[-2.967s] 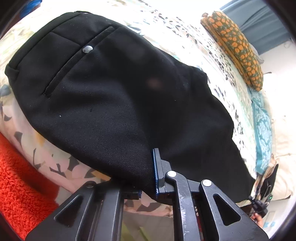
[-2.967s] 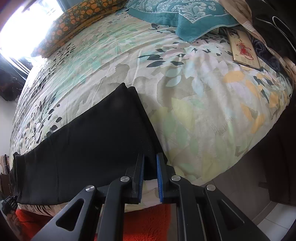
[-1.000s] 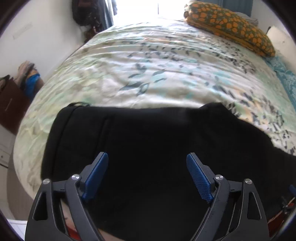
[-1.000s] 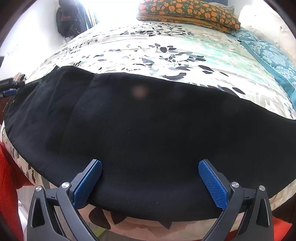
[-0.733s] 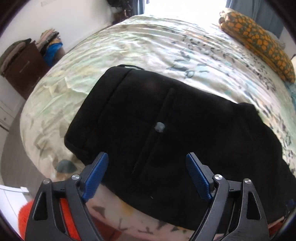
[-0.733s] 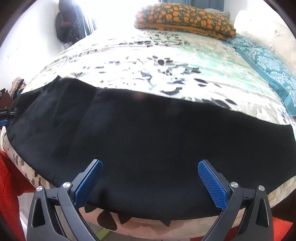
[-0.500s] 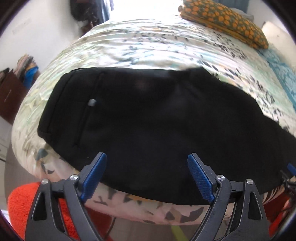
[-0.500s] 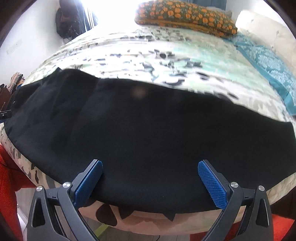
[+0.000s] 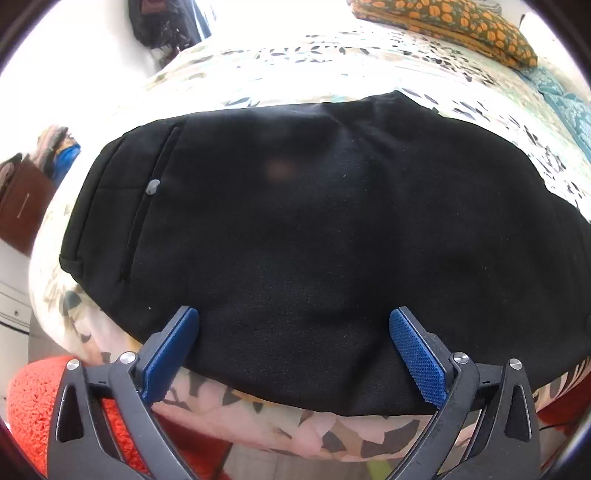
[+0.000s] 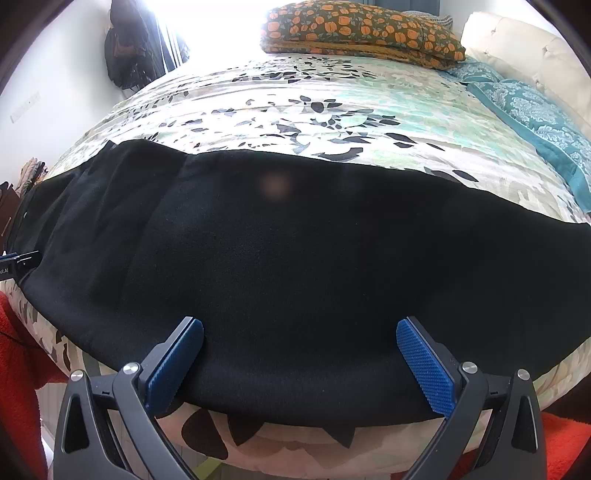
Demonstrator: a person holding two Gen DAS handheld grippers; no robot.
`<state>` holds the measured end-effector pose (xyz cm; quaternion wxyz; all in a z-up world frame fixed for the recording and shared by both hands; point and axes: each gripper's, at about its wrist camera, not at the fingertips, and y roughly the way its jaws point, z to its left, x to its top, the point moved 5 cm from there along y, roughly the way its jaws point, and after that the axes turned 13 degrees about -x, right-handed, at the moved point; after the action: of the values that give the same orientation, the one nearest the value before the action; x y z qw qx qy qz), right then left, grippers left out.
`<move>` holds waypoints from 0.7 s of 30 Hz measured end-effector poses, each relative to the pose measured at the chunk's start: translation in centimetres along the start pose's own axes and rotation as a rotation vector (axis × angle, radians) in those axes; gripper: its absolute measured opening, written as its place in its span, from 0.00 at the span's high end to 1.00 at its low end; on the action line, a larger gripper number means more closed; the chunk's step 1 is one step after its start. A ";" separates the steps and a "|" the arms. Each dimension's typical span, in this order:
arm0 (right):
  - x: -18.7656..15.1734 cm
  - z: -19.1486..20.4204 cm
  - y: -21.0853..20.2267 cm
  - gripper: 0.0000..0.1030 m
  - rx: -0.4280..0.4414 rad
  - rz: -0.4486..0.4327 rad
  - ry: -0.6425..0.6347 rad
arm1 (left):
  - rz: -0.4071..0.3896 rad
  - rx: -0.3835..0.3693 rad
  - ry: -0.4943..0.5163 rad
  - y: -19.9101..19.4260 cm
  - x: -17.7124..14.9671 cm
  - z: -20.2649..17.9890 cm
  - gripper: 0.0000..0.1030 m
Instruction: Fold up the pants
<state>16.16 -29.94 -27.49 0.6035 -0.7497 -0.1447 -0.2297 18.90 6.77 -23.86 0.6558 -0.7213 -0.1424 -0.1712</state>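
Black pants (image 9: 314, 229) lie flat along the near edge of the floral bed (image 9: 280, 66), folded lengthwise. The waistband with a back pocket and a grey button (image 9: 152, 187) shows at the left in the left wrist view. The legs (image 10: 295, 258) stretch across the right wrist view. My left gripper (image 9: 294, 345) is open and empty, its blue pads (image 9: 415, 349) over the near edge of the seat area. My right gripper (image 10: 300, 354) is open and empty over the near edge of the legs.
An orange patterned pillow (image 10: 362, 31) and a teal blanket (image 10: 532, 110) lie at the far side of the bed. A red shaggy rug (image 9: 33, 398) covers the floor below the bed edge. A brown cabinet (image 9: 22, 206) stands at the left.
Both grippers, shut on the pants edge three seconds ago, have let go and opened. The left gripper has swung about over the waist end and now sits closer to the near edge.
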 end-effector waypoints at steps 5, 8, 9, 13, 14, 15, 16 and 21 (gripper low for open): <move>0.0 -0.1 0.0 0.00 0.001 0.002 0.000 | -0.008 0.006 0.006 -0.1 -0.5 0.0 0.00; 0.0 -0.1 0.0 0.00 0.003 -0.004 0.003 | -0.017 0.010 0.010 -0.1 -0.7 -0.1 0.00; -0.1 -0.1 -0.1 0.00 0.003 -0.007 0.005 | -0.021 0.010 0.011 -0.2 -0.8 -0.1 0.00; -0.1 -0.2 -0.1 0.00 0.000 -0.016 0.008 | -0.045 0.007 0.026 -0.2 -0.8 -0.1 0.00; -0.1 -0.2 -0.2 0.00 0.001 -0.018 0.008 | -0.057 0.007 0.032 -0.2 -0.9 -0.1 0.00; -0.1 -0.2 -0.3 0.00 0.002 -0.021 0.008 | -0.067 0.006 0.037 -0.2 -1.0 -0.1 0.00; -0.1 -0.3 -0.3 0.00 0.004 -0.022 0.008 | -0.071 0.005 0.038 -0.2 -1.0 -0.1 0.00; 1.0 -2.0 -2.0 0.01 0.046 -0.050 0.075 | -0.068 -0.042 -0.006 -1.5 -0.3 0.4 0.02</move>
<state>15.67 -31.46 -24.97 0.6198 -0.7225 -0.1458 -0.2693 17.99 7.35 -22.69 0.6340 -0.7301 -0.1652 -0.1940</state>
